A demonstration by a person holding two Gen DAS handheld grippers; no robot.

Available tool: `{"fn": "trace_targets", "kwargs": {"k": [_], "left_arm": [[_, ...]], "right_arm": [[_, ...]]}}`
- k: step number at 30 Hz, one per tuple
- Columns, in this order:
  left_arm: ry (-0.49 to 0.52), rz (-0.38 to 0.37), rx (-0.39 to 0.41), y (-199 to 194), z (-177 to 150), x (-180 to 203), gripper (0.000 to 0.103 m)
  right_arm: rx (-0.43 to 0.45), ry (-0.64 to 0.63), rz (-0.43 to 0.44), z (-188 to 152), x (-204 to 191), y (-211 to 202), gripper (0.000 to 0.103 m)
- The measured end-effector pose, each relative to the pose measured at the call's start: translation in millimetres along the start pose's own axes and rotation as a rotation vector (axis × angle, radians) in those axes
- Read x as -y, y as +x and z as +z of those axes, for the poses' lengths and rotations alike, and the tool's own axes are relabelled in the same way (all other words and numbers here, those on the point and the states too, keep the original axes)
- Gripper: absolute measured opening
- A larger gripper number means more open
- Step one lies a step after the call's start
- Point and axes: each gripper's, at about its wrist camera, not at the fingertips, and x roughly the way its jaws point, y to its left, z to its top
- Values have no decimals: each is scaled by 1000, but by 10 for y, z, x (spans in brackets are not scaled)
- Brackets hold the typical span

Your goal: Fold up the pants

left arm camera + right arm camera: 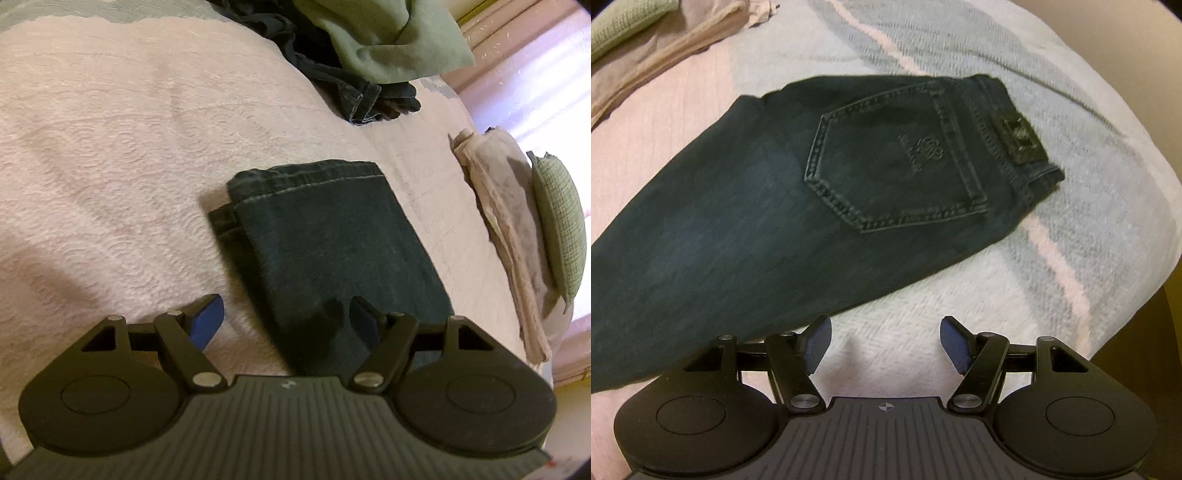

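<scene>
Dark denim pants (332,240) lie flat on a pink blanket (110,147), folded lengthwise, with the hem end (303,177) pointing away. My left gripper (286,317) hovers open just over the near part of that leg. Its right finger sits above the denim and its left one above the blanket, and nothing is pinched. The right wrist view shows the waist end of the pants (738,206), with a back pocket (897,166) and a leather patch (1017,138). My right gripper (886,332) is open beside the pants' near edge, its gap over bare blanket.
A heap of dark clothes (332,66) under a green garment (388,40) lies at the far side. A beige folded garment (498,206) and a green checked cushion (557,221) sit at the right. The bed's edge (1137,258) drops away on the right.
</scene>
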Motion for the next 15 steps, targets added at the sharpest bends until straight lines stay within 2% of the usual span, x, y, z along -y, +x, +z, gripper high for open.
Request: {"fn": "trace_targets", "kwargs": {"k": [2, 3, 5, 7, 8, 10, 13, 15], "left_arm": [[-16, -13, 4, 17, 3, -11, 67], [-15, -4, 9, 25, -3, -18, 56], [13, 28, 19, 41, -18, -24, 45], [30, 23, 26, 44, -7, -10, 32], [42, 11, 26, 44, 8, 18, 21], [71, 22, 36, 26, 40, 114, 11], [184, 71, 67, -65, 36, 391, 6], [351, 73, 129, -243, -71, 748, 5]], "right_arm": [[2, 16, 2, -17, -15, 30, 63], [1, 26, 0, -24, -12, 42, 63], [-1, 45, -1, -38, 17, 62, 63], [-7, 60, -4, -51, 60, 77, 63], [-9, 65, -7, -52, 90, 80, 63], [-10, 68, -18, -45, 175, 89, 63], [-2, 70, -38, -23, 334, 113, 63], [0, 82, -47, 10, 469, 147, 63]]}}
